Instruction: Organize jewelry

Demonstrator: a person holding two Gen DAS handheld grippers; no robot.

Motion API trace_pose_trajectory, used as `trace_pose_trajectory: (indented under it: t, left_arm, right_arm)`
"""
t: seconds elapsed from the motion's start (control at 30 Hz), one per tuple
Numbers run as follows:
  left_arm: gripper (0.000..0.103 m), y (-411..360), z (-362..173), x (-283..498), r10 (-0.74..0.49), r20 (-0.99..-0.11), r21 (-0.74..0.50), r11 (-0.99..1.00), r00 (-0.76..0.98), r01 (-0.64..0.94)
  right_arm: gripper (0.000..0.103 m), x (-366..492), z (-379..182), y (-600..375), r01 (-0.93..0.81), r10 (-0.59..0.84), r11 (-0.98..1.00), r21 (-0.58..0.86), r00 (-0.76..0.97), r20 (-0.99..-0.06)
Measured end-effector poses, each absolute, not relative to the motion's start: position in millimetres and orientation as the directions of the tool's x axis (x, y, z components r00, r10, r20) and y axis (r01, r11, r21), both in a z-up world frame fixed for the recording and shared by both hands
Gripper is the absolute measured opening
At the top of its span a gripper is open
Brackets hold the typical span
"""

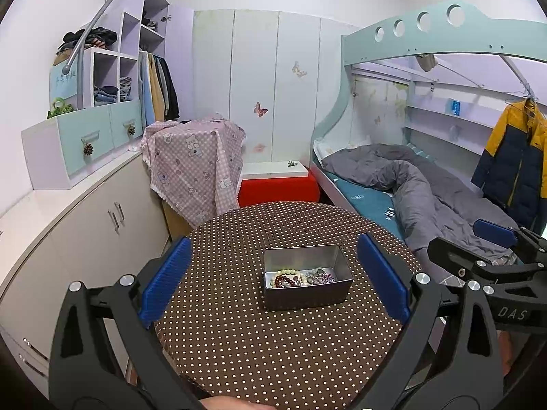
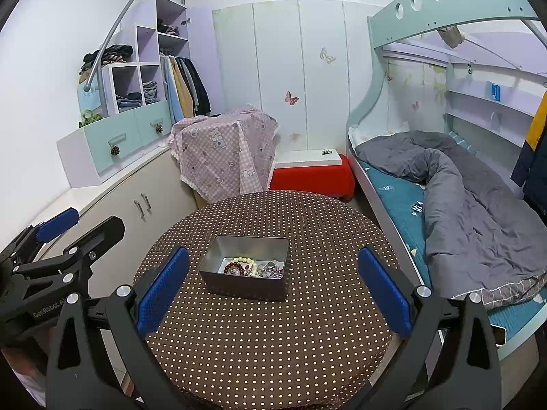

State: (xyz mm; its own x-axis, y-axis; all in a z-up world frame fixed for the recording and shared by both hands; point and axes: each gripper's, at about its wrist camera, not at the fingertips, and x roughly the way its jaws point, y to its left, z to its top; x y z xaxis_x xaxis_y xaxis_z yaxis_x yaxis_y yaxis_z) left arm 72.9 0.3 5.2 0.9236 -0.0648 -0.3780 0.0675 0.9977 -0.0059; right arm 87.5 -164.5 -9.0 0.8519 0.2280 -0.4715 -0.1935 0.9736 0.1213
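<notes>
Both claws hang wide and empty over the dotted surface [image 1: 273, 341]. The tin [image 1: 307, 295] of bracelets [image 1: 289, 278] lies dead ahead of the left claw [image 1: 275, 280], long side across; from the right claw [image 2: 273, 288] it's ahead and slightly left, so the left looks better lined up.

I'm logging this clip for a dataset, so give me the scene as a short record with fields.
surface: round table under a brown polka-dot cloth
container: open metal tin on the table
contents: beaded bracelets and other jewelry
left gripper: open, holds nothing
right gripper: open, holds nothing
setting: bedroom with a bunk bed
</notes>
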Motion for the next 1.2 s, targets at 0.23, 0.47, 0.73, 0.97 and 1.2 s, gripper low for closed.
trace_pose_trajectory:
  t: [0.23, 0.47, 0.73, 0.97, 1.2]
  left_arm:
    - [0.096, -1.9, 3.1, 71.5, -0.064, -0.381, -0.001, 0.998, 0.922, 0.069]
    - [0.096, -3.7, 2.9, 71.8, -0.061, -0.385, -0.002, 0.998, 0.921, 0.066]
    - [0.096, -3.7, 2.8, 71.7, -0.064, -0.388, -0.003, 0.998, 0.919, 0.068]
    - [0.096, -4.3, 2.9, 72.0, -0.061, -0.389, -0.003, 0.998, 0.919, 0.065]
    - [0.096, -5.2, 3.3, 71.5, -0.06, -0.388, -0.004, 0.998, 0.919, 0.064]
  right_arm:
    - [0.095, 87.0, -9.6, -164.9, -0.196, 0.241, 0.97, 0.142, 0.844, -0.48]
    - [0.095, 87.3, -9.5, -161.5, -0.201, 0.242, 0.97, 0.136, 0.842, -0.481]
    - [0.095, 87.1, -9.9, -161.0, -0.195, 0.237, 0.971, 0.136, 0.845, -0.479]
    - [0.095, 85.7, -9.5, -159.4, -0.197, 0.236, 0.972, 0.132, 0.846, -0.478]
    - [0.095, 87.2, -8.1, -158.1, -0.191, 0.232, 0.973, 0.132, 0.844, -0.484]
